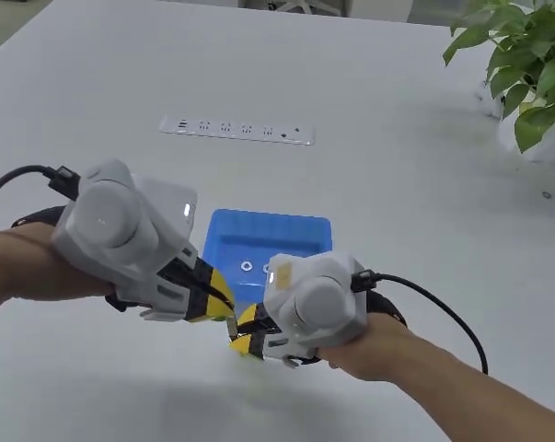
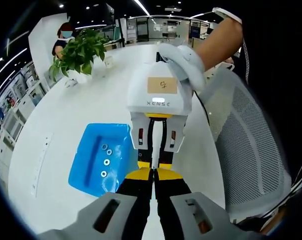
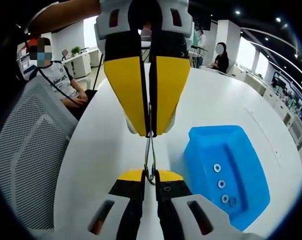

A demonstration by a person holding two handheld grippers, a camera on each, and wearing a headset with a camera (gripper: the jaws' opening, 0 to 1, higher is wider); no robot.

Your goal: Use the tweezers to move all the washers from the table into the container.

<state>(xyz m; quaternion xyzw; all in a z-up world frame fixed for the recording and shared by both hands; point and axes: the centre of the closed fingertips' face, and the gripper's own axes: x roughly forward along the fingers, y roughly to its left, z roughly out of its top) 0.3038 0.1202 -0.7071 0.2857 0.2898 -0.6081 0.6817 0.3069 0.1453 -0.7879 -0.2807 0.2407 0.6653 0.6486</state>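
Observation:
Both grippers meet tip to tip in front of the blue container [image 1: 222, 241]. Thin silver tweezers [image 3: 149, 155] run between them, also visible as tweezers [image 2: 153, 147] in the left gripper view. My left gripper [image 2: 154, 173] is shut on one end, and it comes in from the top of the right gripper view as the left gripper [image 3: 149, 134]. My right gripper [image 3: 149, 177] is shut on the other end. In the head view the left gripper [image 1: 224, 304] is on the left and the right gripper [image 1: 241, 332] lower right. Several washers [image 3: 221, 183] lie inside the container [image 3: 241, 150].
A white power strip [image 1: 236, 130] lies further back on the white table [image 1: 397, 184]. A potted plant [image 1: 526, 64] stands at the far right corner. A grey mesh chair [image 2: 246, 150] is beside the table. People sit in the background.

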